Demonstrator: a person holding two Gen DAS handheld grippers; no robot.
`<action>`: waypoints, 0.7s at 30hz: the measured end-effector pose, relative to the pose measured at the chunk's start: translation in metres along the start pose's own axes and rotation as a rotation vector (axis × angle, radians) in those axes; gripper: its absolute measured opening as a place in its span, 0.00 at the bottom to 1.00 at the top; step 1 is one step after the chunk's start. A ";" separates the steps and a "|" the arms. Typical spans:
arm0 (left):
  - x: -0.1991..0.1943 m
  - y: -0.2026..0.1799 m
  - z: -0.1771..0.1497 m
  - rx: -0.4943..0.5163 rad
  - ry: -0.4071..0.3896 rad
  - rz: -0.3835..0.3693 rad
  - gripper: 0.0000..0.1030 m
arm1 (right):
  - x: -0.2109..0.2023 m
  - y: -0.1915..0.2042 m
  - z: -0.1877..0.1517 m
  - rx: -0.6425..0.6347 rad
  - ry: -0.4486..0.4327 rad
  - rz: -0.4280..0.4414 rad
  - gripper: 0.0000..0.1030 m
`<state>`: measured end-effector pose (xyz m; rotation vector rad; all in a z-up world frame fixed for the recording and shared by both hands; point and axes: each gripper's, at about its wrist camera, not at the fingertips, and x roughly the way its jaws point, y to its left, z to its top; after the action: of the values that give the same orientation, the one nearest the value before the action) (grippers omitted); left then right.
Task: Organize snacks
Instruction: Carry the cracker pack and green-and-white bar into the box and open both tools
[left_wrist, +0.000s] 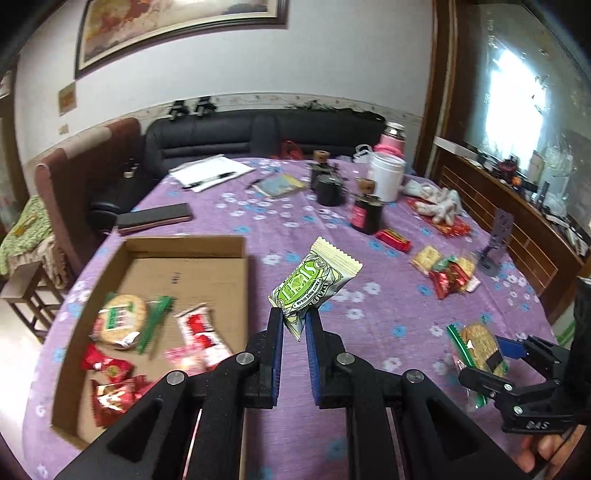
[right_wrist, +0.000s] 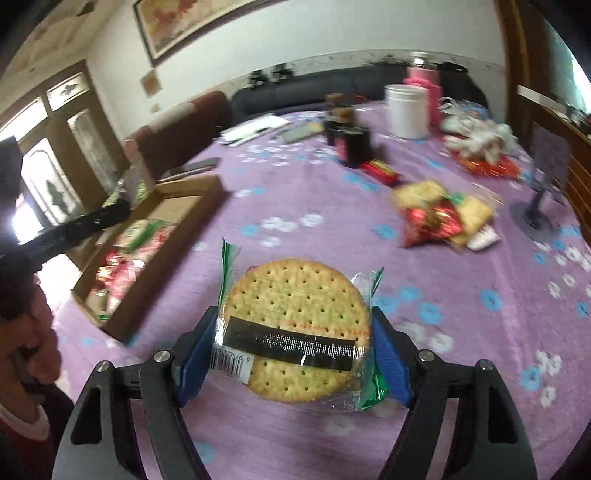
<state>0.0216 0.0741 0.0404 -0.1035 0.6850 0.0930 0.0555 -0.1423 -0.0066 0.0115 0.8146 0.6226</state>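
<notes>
Two light crinkly packs: left gripper (left_wrist: 294, 325) pinches the green wafer packet (left_wrist: 314, 284) by its seam, right gripper (right_wrist: 293, 345) spans the brittle round cracker pack (right_wrist: 295, 325) edgewise, so squeeze gently.

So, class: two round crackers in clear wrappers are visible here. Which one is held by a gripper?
The round cracker with the black strip, gripped by the right gripper above the tablecloth. The other cracker lies loose in the cardboard box.

A purple flowered table (left_wrist: 369, 332) carries a cardboard tray (left_wrist: 184, 245), dark jars (left_wrist: 365, 214) and loose snacks (left_wrist: 448, 271).
</notes>
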 end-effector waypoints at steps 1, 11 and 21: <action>-0.002 0.006 0.000 -0.010 -0.004 0.012 0.11 | 0.001 0.007 0.002 -0.008 -0.001 0.017 0.75; -0.015 0.063 -0.012 -0.081 -0.008 0.144 0.11 | 0.029 0.090 0.029 -0.107 0.007 0.201 0.75; -0.015 0.107 -0.026 -0.150 0.007 0.203 0.12 | 0.060 0.155 0.046 -0.173 0.021 0.291 0.76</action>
<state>-0.0192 0.1758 0.0233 -0.1782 0.6935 0.3394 0.0383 0.0268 0.0227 -0.0347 0.7834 0.9678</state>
